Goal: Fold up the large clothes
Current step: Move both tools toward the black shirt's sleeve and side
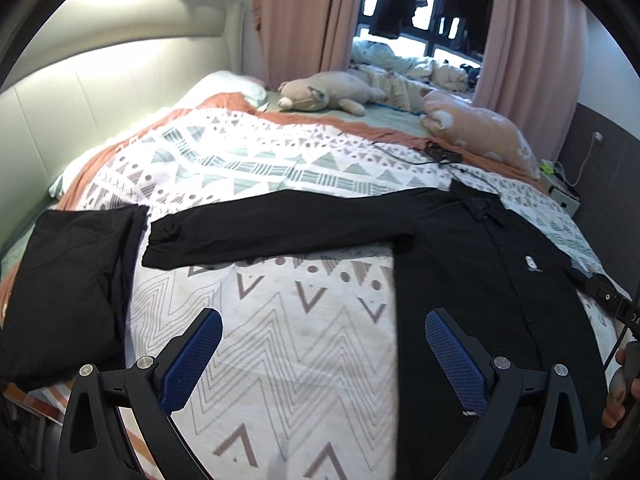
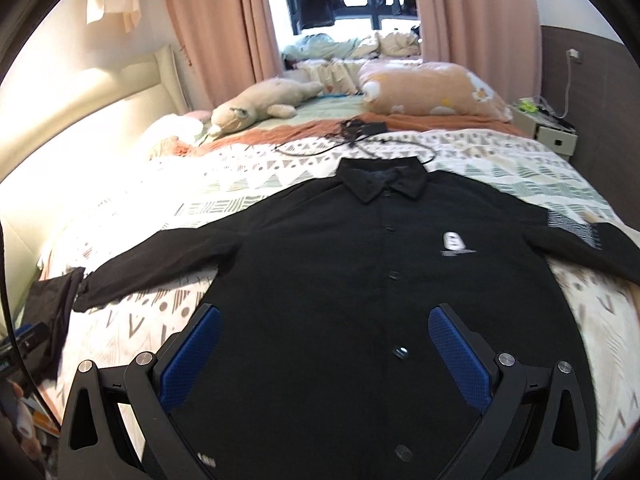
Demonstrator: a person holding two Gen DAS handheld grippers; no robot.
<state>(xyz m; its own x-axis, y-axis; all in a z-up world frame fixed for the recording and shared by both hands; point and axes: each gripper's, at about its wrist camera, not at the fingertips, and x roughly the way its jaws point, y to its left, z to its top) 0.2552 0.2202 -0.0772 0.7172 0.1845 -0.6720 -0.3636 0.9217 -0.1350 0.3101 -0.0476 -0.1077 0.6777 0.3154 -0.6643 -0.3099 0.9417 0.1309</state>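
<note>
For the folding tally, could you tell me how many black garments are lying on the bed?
2. A black shirt lies spread flat, buttoned side up, sleeves out. A folded black garment lies beside the end of its left-hand sleeve. Others may be out of view.

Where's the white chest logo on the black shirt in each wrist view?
Left wrist: white chest logo at right, on the black shirt, right of the button line.
Right wrist: logo right of centre, below the collar.
Shared landmark: plush toy by the curtains.
</note>
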